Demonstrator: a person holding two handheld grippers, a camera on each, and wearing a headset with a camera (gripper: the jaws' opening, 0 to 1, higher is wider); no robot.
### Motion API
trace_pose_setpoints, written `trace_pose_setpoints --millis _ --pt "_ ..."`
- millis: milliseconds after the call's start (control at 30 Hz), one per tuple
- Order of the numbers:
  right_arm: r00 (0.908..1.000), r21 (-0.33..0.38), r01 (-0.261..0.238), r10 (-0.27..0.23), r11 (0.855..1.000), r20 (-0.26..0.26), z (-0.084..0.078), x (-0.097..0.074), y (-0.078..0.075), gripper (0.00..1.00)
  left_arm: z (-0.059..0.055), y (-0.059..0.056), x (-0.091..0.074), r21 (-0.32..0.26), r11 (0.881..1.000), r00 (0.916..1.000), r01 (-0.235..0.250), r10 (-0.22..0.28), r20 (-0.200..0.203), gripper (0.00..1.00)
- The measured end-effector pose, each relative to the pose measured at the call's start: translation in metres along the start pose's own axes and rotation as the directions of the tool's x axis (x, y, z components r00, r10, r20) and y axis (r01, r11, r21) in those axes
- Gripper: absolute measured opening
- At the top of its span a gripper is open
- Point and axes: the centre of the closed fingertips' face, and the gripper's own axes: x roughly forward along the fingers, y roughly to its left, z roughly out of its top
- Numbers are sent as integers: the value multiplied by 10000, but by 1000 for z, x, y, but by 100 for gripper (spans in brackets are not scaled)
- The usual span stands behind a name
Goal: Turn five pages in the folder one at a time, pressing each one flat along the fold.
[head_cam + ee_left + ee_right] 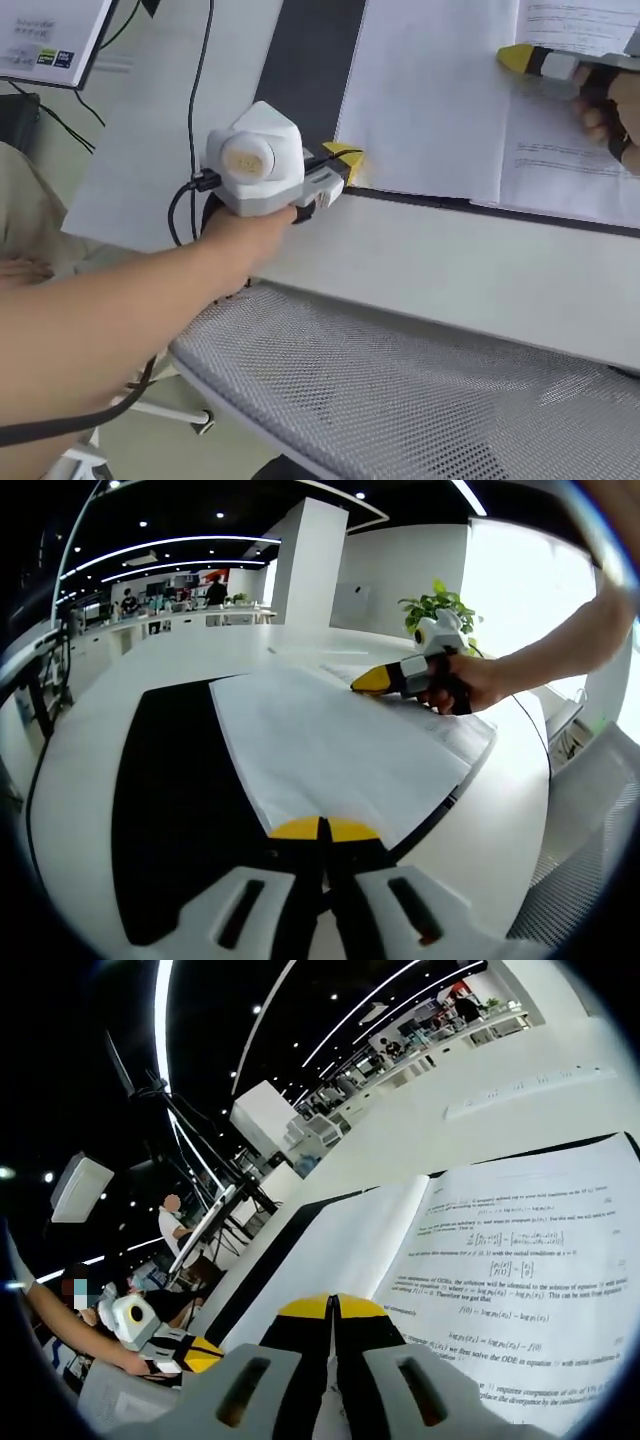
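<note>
Folder [308, 60] lies open on the white bench [450, 290], black cover showing left of the sheets. Blank left page [420, 100] lies flat, printed right page [565, 160] beside it, equations readable in the right gripper view. Right gripper [516, 58] has its yellow tips on the paper right at the fold; jaws look closed tip to tip with nothing between them. Left gripper [346, 163] sits at the near corner of the blank page, at the bench's front edge; jaws read closed, but I can't tell whether a sheet is nipped. Loose sheet of paper [150, 150] lies left of the folder, mesh chair [400, 400] below the bench edge.
</note>
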Motion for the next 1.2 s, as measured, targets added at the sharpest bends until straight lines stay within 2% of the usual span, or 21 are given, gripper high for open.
trace_pose_setpoints --millis 133,433,600,867,1033,1200 --pt "10000 203 -55 54 9998 27 -7 -7 6 0 0 -1 0 -2 10000 10000 21 -21 18 0" --pt "9976 213 -462 473 9987 -505 -40 -20 29 0 1 -2 -1 -47 10000 10000 3 -3 4 0" --pt "9934 205 -691 707 9974 -908 -57 -30 42 0 1 -2 -1 -15 10000 10000 8 -8 8 0" --pt "9891 351 -877 912 9955 -1155 -77 -46 63 0 0 -2 -1 23 10000 10000 -6 6 -7 0" --pt "9776 290 -1177 1209 9926 -1724 -96 -57 82 0 0 -2 -1 -14 10000 10000 9 -9 2 0" --pt "9738 422 -1286 1342 9908 -1836 -107 -65 93 0 0 -2 -1 -19 10000 10000 12 -12 4 0"
